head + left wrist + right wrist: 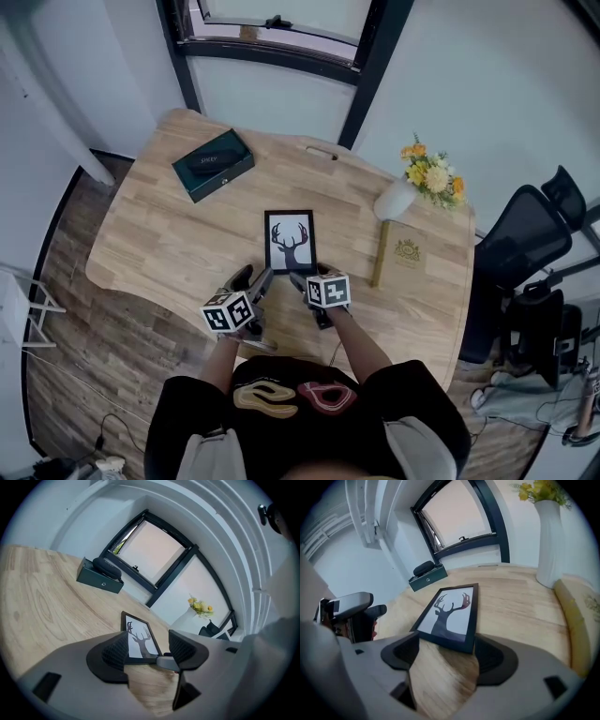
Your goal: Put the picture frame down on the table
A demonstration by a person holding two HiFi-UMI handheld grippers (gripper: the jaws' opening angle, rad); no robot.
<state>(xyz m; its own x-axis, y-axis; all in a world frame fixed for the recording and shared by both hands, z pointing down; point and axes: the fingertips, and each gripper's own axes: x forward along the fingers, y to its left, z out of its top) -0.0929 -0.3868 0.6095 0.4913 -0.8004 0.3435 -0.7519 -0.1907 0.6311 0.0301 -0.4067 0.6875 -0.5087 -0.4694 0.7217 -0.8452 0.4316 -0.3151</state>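
Note:
The picture frame (pixel 291 241), black-edged with a deer silhouette on white, lies flat on the wooden table (pixel 169 244) near its front middle. My left gripper (pixel 251 283) stands open just left of the frame's near edge; in the left gripper view (pixel 147 646) the frame (pixel 139 641) lies beyond the spread jaws. At the frame's near right corner my right gripper (pixel 305 279) is open too. In the right gripper view (pixel 446 651) the frame's near edge (pixel 452 620) lies level with the jaw tips, untouched by either pad.
A dark green box (pixel 213 164) with a black case on it sits at the table's back left. A white vase of yellow flowers (pixel 398 197) and a tan gold-printed box (pixel 405 253) stand right of the frame. An office chair (pixel 530 239) is past the right edge.

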